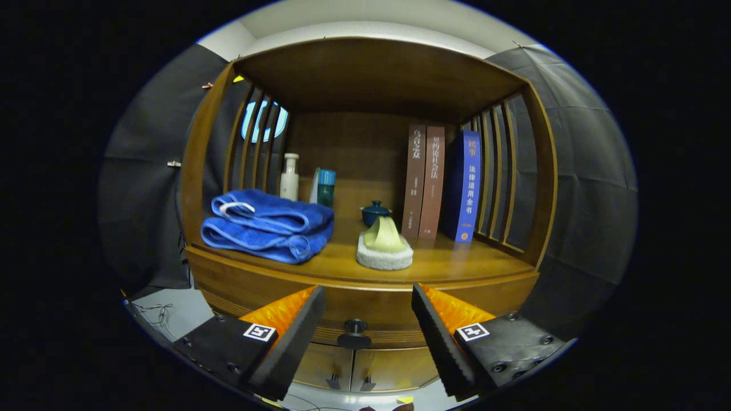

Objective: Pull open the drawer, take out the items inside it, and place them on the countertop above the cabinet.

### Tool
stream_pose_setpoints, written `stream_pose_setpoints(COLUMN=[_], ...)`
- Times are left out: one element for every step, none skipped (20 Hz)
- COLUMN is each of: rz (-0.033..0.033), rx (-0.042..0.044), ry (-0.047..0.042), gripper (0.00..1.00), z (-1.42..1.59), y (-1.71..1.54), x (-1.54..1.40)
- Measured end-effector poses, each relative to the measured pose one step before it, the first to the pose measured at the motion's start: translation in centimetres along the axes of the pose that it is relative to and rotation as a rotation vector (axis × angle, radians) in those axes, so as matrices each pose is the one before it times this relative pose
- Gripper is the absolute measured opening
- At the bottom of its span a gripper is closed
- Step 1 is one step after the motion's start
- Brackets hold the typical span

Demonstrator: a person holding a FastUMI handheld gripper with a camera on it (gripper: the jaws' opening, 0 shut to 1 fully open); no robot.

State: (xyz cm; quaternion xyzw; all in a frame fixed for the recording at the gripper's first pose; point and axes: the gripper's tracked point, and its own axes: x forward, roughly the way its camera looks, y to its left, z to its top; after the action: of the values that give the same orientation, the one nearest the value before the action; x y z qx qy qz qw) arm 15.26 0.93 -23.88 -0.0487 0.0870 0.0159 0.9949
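So in the gripper view the gripper (362, 331) has its fingers spread wide apart, holding nothing, at the bottom of the frame. Dead centre in the gap between them, a bit beyond the tips, sits the small dark round knob (354, 333) of the wooden drawer (365, 305), which is shut flush under the wooden countertop (457, 262).

The countertop, mid-frame, carries a folded blue towel (268, 225) on the left, a pale yellow-green cloth on a round white pad (385, 246) in the centre, and a little dark teal lidded pot (375, 213) behind it (whether those came from the drawer, can't say). So it fits either lining up for the pull or a closed-up, emptied drawer.
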Motion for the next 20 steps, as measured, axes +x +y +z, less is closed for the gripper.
stream_pose_setpoints(rz=[0.00863, 0.00394, 0.00073, 0.00319, 0.00131, 0.00131, 0.00361, 0.00563, 0.00059, -0.00135, 0.00458, 0.00474, 0.01000, 0.00535, -0.00245, -0.00779, -0.00840, 0.00133, 0.00108, -0.00177], rx=[0.01408, 0.01087, 0.01305, 0.01012, 0.00593, 0.00495, 0.00523, 0.00836, 0.00538, 0.00286, 0.00450, 0.00876, 0.00749, 0.00566, 0.00126, -0.00579, -0.00891, -0.00502, -0.00329, -0.00536], ry=[-0.00670, -0.00382, -0.00967, -0.01190, -0.00985, -0.01064, -0.00821, -0.01149, -0.00343, 0.00906, 0.00640, 0.00298, -0.00262, -0.01133, -0.01571, -0.01889, -0.01238, -0.00581, -0.00698, -0.01002], gripper=[0.99, 0.99, 0.99, 0.99, 0.99, 0.99, 0.99, 0.99, 0.99, 0.99, 0.99, 0.99, 0.99, 0.99, 0.99, 0.99, 0.99, 0.99, 0.98, 0.98], z=[1.635, 1.665, 2.029, 1.926, 1.965, 1.851, 1.848, 1.786, 1.513, 1.253, 1.001, 1.296, 1.310, 1.343, 1.351, 1.206, 0.720, 0.515, 0.627, 0.501], y=[0.058, -0.037, -0.188, 0.049, 0.057, 0.059, 0.162, 0.312, 0.056, 0.108, 0.017, 0.275, 0.304, 0.245, -0.098, -0.147, -0.120, 0.141, 0.278, 0.063], x=[-0.759, -0.699, -0.746, -0.542, -0.530, -0.591, -0.515, -0.413, -0.319, -0.326, -0.437, -0.228, -0.346, -0.142, -0.203, -0.026, 0.055, -0.217, -0.205, -0.059])
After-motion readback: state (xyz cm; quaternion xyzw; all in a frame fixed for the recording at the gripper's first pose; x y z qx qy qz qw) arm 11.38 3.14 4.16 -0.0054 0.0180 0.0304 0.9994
